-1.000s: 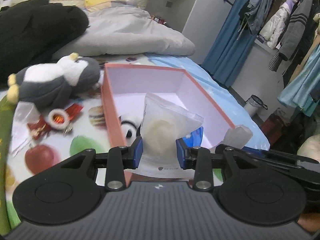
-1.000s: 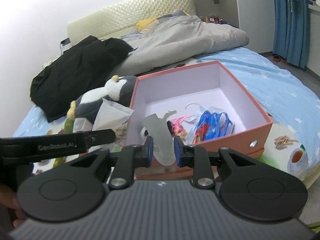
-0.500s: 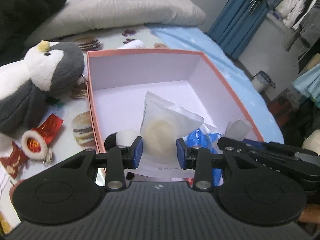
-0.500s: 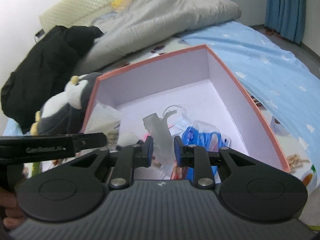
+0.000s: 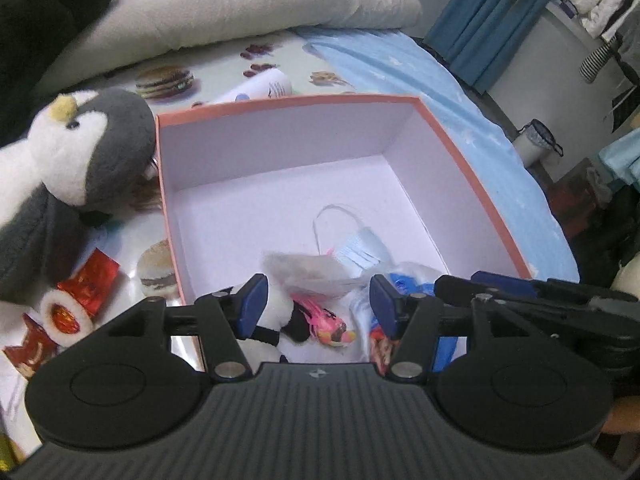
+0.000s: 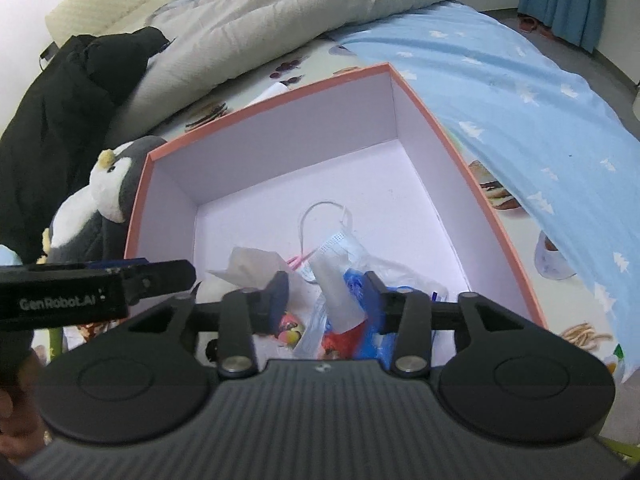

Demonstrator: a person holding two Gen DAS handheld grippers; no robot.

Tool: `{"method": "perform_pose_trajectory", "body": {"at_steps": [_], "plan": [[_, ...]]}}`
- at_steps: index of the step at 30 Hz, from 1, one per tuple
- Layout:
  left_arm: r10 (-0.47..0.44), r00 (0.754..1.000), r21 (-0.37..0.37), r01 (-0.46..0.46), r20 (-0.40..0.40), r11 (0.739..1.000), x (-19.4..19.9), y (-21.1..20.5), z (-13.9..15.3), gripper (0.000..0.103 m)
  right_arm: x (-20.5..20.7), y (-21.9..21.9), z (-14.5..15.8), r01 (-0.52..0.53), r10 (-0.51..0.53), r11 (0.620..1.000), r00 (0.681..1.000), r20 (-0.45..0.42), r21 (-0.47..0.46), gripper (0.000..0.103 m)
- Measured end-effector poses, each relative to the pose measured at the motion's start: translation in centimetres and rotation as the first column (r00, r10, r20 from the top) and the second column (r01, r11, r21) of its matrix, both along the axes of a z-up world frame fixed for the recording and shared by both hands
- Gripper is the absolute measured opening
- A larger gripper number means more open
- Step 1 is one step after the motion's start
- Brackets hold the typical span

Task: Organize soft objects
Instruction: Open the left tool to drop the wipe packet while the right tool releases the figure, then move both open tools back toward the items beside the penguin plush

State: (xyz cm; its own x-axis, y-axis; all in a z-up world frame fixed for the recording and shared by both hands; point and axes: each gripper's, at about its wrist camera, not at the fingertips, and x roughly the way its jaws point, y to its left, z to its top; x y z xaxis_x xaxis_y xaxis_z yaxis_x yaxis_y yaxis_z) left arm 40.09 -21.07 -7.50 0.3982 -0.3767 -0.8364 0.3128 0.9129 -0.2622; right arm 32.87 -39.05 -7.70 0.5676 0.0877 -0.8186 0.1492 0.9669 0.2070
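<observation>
A salmon-rimmed box (image 5: 472, 168) (image 6: 460, 144) with a pale inside lies on the bed under both grippers. My left gripper (image 5: 318, 308) hangs over its near end, jaws opening, nothing pressed between the pads. The clear packet (image 5: 308, 270) (image 6: 256, 264) lies blurred just beyond them, on a panda plush (image 5: 280, 316), a pink toy (image 5: 324, 320) and a face mask (image 5: 360, 248). My right gripper (image 6: 326, 298) is also opening. A small white translucent piece (image 6: 334, 296) stands tilted between its pads, free of both. A penguin plush (image 5: 80, 152) (image 6: 108, 188) rests left of the box.
A grey duvet (image 5: 240, 8) and a black garment (image 6: 60, 100) lie behind the box. Red wrappers (image 5: 84, 292) and a white tube (image 5: 264, 86) lie on the printed sheet. The blue sheet (image 6: 520, 92) falls off to the right, towards curtains and a small bin (image 5: 536, 140).
Both grippers came forward over the box and tilted down. Their jaws widened; the clear packet left the left pads and the white piece came loose from the right pads.
</observation>
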Motion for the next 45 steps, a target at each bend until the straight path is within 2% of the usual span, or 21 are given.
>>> {"method": "perform_pose_trajectory", "body": {"at_steps": [7,15,19,24,33,39,45], "plan": [[0.034,0.998,-0.034,-0.032,0.056,0.999,-1.4,1.8,1.5,0.062,-1.0,0.9,0.7,-0.017,0.018,1.0,0.998,0.054,-0.01,0.045],[0.067,0.988,-0.065,-0.059,0.137,0.996,-4.7,4.4,1.1,0.062,-3.4,2.9,0.6,-0.048,0.054,0.998,0.987,0.149,-0.04,0.045],[0.111,0.978,-0.066,-0.1,0.175,0.993,-7.6,5.6,1.3,0.062,-5.0,4.1,0.9,-0.111,0.119,0.992,0.976,0.182,-0.052,0.045],[0.17,0.959,-0.096,-0.152,0.228,0.984,-11.8,7.5,2.6,0.062,-8.5,4.9,1.7,-0.135,0.143,0.99,0.963,0.228,-0.049,0.045],[0.177,0.937,-0.112,-0.149,0.3,0.982,-20.0,9.9,5.1,0.062,-15.4,7.5,3.3,-0.187,0.198,0.98,0.932,0.303,-0.064,0.045],[0.184,0.926,-0.117,-0.154,0.329,0.981,-25.2,11.6,5.9,0.062,-18.9,9.3,3.9,-0.211,0.215,0.976,0.916,0.34,-0.05,0.045],[0.254,0.911,-0.138,-0.22,0.326,0.966,-28.6,13.9,6.0,0.062,-21.9,10.5,4.0,-0.249,0.246,0.968,0.9,0.359,-0.041,0.045]]}}
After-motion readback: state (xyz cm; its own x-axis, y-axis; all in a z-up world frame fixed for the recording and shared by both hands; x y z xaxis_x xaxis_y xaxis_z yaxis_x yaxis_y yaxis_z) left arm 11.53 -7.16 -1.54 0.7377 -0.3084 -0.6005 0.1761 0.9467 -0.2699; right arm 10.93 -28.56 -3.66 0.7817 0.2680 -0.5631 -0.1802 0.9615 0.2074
